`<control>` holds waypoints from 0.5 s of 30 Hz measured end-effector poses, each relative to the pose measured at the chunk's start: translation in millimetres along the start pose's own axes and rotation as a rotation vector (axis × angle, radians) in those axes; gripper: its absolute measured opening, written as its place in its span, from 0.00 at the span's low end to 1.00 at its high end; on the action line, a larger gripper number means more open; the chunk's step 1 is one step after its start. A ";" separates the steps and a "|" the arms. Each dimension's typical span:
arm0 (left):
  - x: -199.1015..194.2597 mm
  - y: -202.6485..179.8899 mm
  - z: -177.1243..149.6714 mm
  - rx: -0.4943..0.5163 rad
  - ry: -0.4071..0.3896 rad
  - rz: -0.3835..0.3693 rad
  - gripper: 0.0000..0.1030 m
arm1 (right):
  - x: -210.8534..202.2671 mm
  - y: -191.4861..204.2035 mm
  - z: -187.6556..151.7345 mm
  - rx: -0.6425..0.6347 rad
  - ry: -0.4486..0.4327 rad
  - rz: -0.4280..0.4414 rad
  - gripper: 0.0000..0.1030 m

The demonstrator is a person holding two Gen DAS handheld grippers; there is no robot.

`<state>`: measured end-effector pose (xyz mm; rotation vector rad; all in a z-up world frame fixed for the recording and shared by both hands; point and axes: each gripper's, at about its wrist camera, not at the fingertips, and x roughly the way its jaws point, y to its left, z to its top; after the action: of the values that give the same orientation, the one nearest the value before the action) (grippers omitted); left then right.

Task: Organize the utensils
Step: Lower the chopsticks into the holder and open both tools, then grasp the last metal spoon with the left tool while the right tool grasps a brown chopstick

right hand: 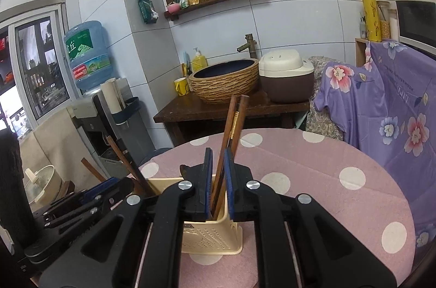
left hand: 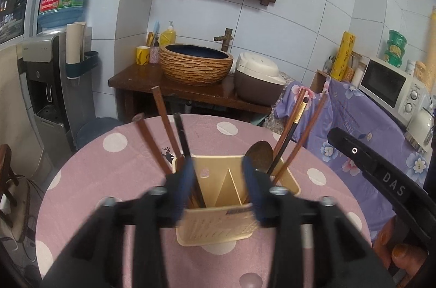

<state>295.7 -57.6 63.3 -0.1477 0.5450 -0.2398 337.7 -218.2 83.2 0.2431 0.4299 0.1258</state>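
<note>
A cream plastic utensil holder (left hand: 215, 222) with dividers stands on the pink polka-dot table (left hand: 114, 160). Brown and black chopsticks (left hand: 166, 122) lean in its left compartment. A wooden spoon (left hand: 259, 154) and more chopsticks (left hand: 294, 122) lean in its right one. My left gripper (left hand: 218, 173) is open, its blue pads either side of the holder's top, holding nothing. In the right wrist view the holder (right hand: 209, 236) stands below my right gripper (right hand: 218, 179). Its jaws stand narrowly apart around a pair of chopsticks (right hand: 234, 122) standing in the holder; whether they clamp them I cannot tell.
A dark wooden counter (left hand: 174, 86) behind the table carries a woven basin (left hand: 196, 64) and a rice cooker (left hand: 259, 78). A water dispenser (left hand: 46, 86) stands at left. A purple flowered cloth (left hand: 362, 130) covers furniture at right, with a microwave (left hand: 392, 83) on it.
</note>
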 end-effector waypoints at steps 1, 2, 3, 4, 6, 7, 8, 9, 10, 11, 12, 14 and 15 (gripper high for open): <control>-4.2 0.4 -2.7 -0.004 -0.011 0.005 0.53 | -2.9 -2.9 -2.3 0.011 -0.005 0.000 0.18; -9.5 1.3 -7.6 -0.002 -0.012 0.006 0.55 | -6.0 -5.0 -4.9 0.018 -0.007 -0.004 0.22; -11.9 1.0 -13.2 0.006 0.002 0.000 0.56 | -9.3 -7.1 -7.7 0.020 -0.008 -0.012 0.27; -12.5 0.1 -18.1 0.010 0.017 -0.004 0.57 | -12.5 -8.5 -10.9 0.017 -0.006 -0.019 0.28; -14.8 0.0 -37.0 0.018 0.069 -0.009 0.60 | -19.0 -11.7 -23.6 0.007 0.017 -0.039 0.31; -14.3 -1.0 -47.6 0.023 0.098 -0.006 0.60 | -21.0 -13.1 -30.8 0.000 0.035 -0.057 0.32; -12.9 -2.4 -59.1 0.030 0.131 -0.007 0.60 | -23.8 -15.2 -43.2 -0.010 0.061 -0.091 0.32; -10.5 -5.3 -73.2 0.041 0.171 -0.017 0.60 | -26.0 -17.8 -53.9 -0.013 0.079 -0.113 0.32; -7.4 -8.6 -86.2 0.054 0.207 -0.026 0.60 | -27.9 -21.3 -64.4 -0.012 0.098 -0.121 0.32; -2.7 -12.6 -98.6 0.072 0.246 -0.029 0.59 | -31.1 -26.8 -78.2 -0.005 0.120 -0.132 0.32; 3.8 -17.6 -111.1 0.091 0.290 -0.038 0.53 | -34.8 -32.6 -89.9 0.003 0.131 -0.155 0.32; 15.4 -24.6 -128.8 0.097 0.357 -0.061 0.46 | -40.9 -41.8 -113.0 0.009 0.156 -0.193 0.32; 22.0 -28.6 -136.6 0.095 0.390 -0.066 0.43 | -44.6 -46.9 -122.9 0.019 0.166 -0.203 0.32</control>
<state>236.4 -101.1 -57.3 -0.0257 0.9152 -0.3620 248.3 -245.7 -19.5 0.2069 0.6178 -0.0579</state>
